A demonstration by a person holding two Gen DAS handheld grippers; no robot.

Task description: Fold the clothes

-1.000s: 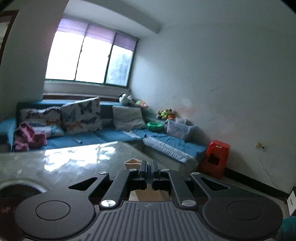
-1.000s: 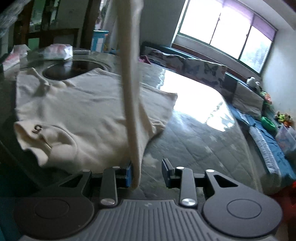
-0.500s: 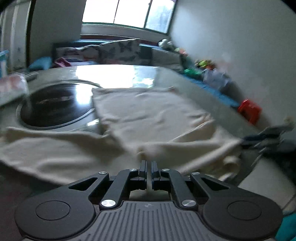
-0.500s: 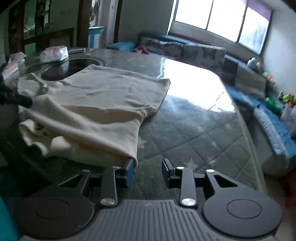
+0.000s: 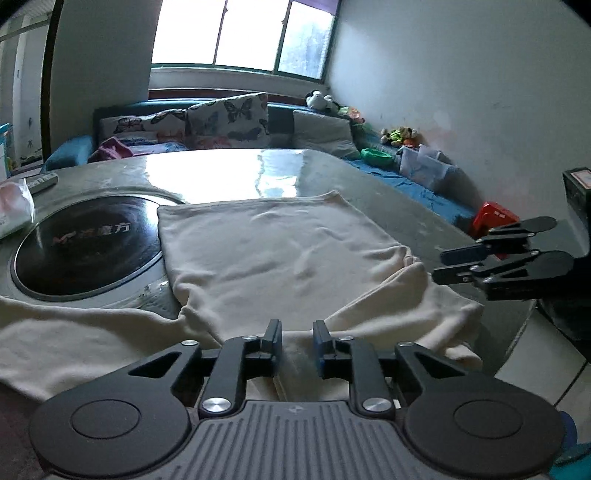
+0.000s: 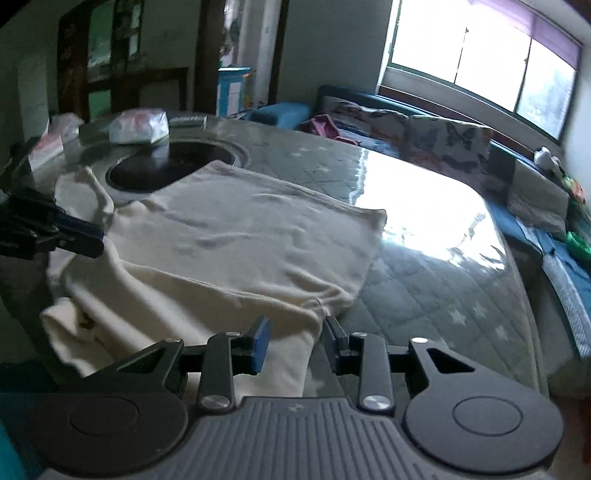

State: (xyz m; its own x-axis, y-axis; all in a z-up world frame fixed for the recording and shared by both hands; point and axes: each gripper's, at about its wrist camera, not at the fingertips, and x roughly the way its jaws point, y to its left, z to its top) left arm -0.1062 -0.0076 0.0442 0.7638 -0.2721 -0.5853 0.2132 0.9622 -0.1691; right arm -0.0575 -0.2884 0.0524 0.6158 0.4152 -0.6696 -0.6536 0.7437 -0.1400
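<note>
The cream shirt (image 5: 273,251) lies on the table (image 5: 388,199), long axis running from near edge toward the window (image 5: 236,33), hem farthest. The left gripper (image 5: 295,334) is opening over its near edge; the right gripper (image 6: 295,332) stands apart, cloth between unpinched

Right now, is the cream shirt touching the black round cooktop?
Touching. The left wrist view shows the cream shirt overlapping the black round cooktop at its right edge.

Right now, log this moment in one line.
step: fold laid | left gripper: opening over cream shirt | right gripper: open, shirt edge between jaws
</note>
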